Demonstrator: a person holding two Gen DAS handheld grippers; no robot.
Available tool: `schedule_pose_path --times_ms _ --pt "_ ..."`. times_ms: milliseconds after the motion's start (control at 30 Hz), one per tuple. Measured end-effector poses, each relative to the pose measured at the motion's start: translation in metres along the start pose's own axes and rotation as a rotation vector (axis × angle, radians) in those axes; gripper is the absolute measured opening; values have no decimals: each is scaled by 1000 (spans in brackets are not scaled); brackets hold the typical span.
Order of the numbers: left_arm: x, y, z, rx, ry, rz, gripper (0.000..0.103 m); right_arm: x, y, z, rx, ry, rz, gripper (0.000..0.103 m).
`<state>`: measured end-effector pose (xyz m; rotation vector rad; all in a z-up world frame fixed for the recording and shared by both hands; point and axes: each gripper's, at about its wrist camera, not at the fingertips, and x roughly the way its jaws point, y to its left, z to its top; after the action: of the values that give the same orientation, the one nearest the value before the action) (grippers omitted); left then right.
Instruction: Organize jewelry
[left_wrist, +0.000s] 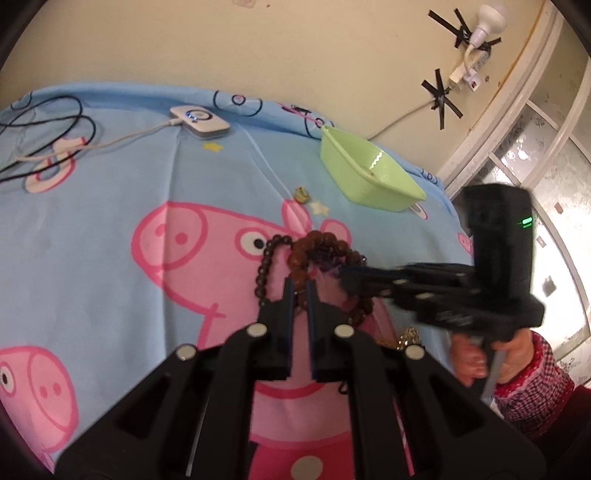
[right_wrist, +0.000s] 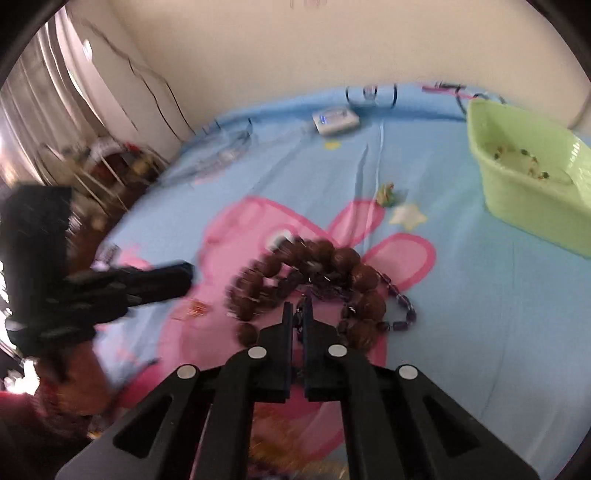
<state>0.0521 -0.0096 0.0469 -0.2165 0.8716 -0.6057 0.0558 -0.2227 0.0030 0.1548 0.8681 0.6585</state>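
A pile of bracelets lies on the pig-print bedsheet (left_wrist: 110, 192): a big brown wooden bead bracelet (left_wrist: 317, 240) (right_wrist: 343, 258), a strand of small dark beads (left_wrist: 264, 269) and a purple faceted bead bracelet (right_wrist: 402, 306). My right gripper (right_wrist: 299, 312) is shut, with a dark purple strand pinched between its tips; in the left wrist view it (left_wrist: 343, 275) reaches into the pile from the right. My left gripper (left_wrist: 300, 288) is shut just in front of the brown beads, with nothing clearly held. Seen from the right wrist, it (right_wrist: 188, 275) sits left of the pile, apart from it.
A light green plastic basin (left_wrist: 369, 173) (right_wrist: 532, 192) stands at the far right of the bed, with a thin bead bracelet (right_wrist: 532, 166) inside. A small green-yellow trinket (left_wrist: 301, 194) lies between pile and basin. A white charger (left_wrist: 201, 120) and black cables (left_wrist: 44, 122) lie by the wall. A gold chain (left_wrist: 408, 338) lies near a hand (left_wrist: 476, 354).
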Motion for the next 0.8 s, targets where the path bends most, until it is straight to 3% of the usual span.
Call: schedule_pose_path --times_ms 167,367,433,467,500,733,800 --pt "1 -8 -1 8 0 -7 6 -51 8 6 48 -117 102 0" --pt "-6 -30 1 55 -18 -30 7 -93 26 25 43 -221 152 0" --pt "-12 -43 4 96 -40 -31 31 -110 31 30 30 -261 151 0" --pt "-15 -49 4 117 -56 -29 54 -116 34 33 23 -277 151 0" --pt "-19 -57 5 146 -82 -29 63 -121 36 34 18 -288 150 0" --pt "-12 -102 20 309 -135 -8 69 -150 51 46 -11 -346 161 0" --pt "-5 -108 26 339 -127 -25 51 -158 53 48 -21 -363 168 0"
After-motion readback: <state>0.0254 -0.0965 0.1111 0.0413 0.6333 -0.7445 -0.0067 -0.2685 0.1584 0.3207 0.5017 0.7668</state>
